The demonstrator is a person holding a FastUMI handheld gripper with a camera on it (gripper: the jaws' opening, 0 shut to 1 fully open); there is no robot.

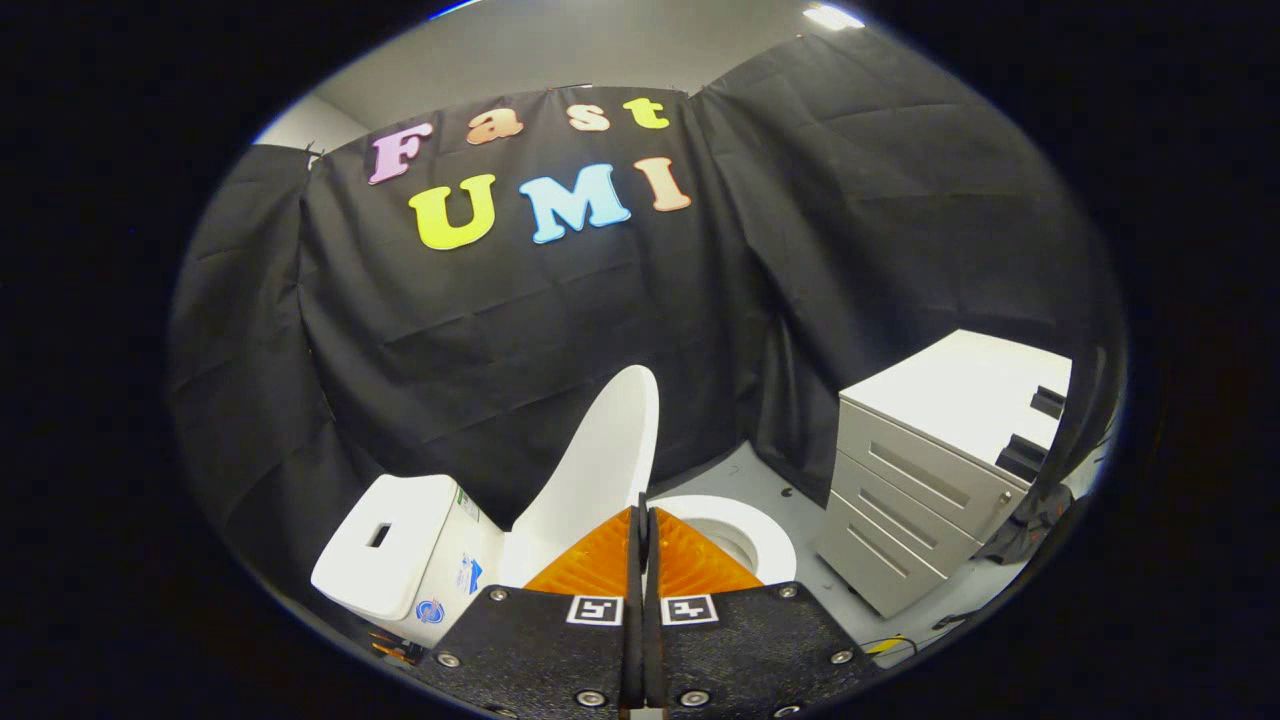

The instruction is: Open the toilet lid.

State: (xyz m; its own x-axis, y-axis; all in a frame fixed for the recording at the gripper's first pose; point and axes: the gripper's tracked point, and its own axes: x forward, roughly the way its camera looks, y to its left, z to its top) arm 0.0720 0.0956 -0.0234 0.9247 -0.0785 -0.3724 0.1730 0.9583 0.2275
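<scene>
A white toilet stands on the floor just beyond my fingers. Its lid point(600, 460) is raised, standing nearly upright and leaning back toward the tank point(385, 545), which has a rectangular slot in its top. The seat ring and bowl point(745, 535) lie uncovered to the right of the lid. My gripper point(643, 525) is shut, its two fingers pressed together with nothing between them, their tips just in front of the lid's lower part and the near edge of the seat.
A grey drawer cabinet point(925, 490) with a white top stands on the floor to the right of the toilet. Black cloth walls close the booth behind and on both sides. Cables point(900, 645) lie on the grey floor near the cabinet's front.
</scene>
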